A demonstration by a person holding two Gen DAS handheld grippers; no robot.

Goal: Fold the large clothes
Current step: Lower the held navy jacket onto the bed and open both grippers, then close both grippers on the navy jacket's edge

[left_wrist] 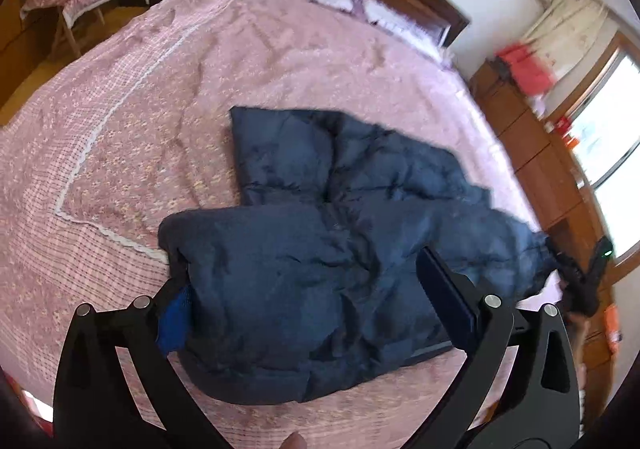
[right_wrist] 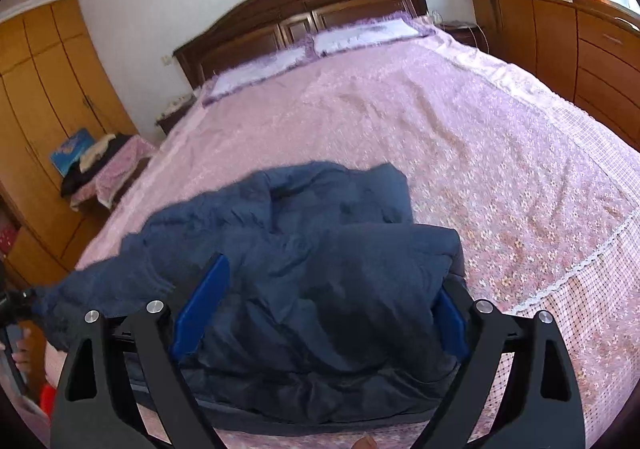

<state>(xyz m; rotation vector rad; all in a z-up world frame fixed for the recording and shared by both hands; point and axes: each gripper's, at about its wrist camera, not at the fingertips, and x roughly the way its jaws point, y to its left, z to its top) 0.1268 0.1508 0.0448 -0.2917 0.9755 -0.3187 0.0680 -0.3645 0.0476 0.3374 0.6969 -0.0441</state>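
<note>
Open left tool (left_wrist: 304, 285) hovers over the navy padded jacket (left_wrist: 320, 229) on the pink bedspread (left_wrist: 160, 89).

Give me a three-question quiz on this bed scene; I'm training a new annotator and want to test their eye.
1. True or false: the navy padded jacket lies on the pink bedspread.
2. Multiple choice: the left claw is A) shut on the jacket, B) open with the jacket between its fingers, C) out of view.
3. Fill in: in the right wrist view, the two pillows lie against the dark wooden ____.

Key: 1 true; 2 B; 3 headboard. The right claw stands open over the jacket too.
</note>
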